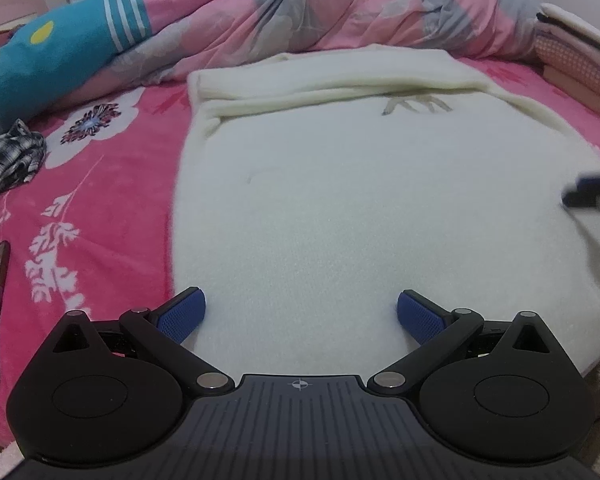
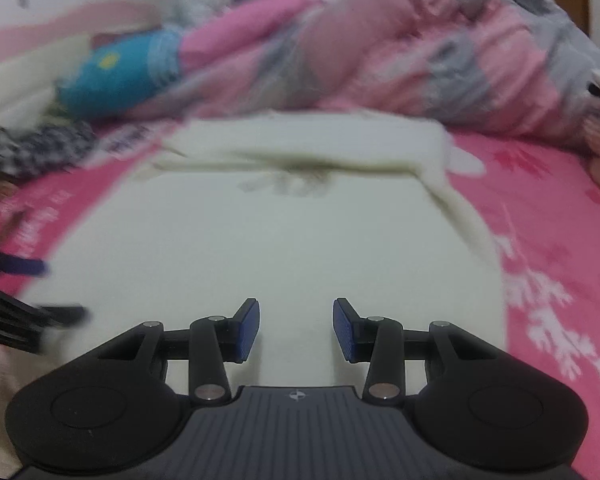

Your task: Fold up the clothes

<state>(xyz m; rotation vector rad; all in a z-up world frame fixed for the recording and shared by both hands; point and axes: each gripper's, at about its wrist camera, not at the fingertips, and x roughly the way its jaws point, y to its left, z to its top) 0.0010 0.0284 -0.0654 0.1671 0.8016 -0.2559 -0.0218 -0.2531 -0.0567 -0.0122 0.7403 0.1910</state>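
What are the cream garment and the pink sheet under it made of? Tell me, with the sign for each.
Cream garment: looks like soft fleece or brushed knit, matte; its surface is fuzzy and its folded edge thick.
Pink sheet: probably printed woven cotton or polyester, smooth and flat, with crisp white flower prints. The fibre itself cannot be told.

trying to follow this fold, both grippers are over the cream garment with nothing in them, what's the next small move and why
Probably lower both grippers to the near hem and pinch it. The cream garment lies flat on the pink bedsheet, its far edge already folded over. The left gripper is wide open and the right gripper is partly open, each with only bare fabric between its fingers, so no grip exists yet for the next fold.
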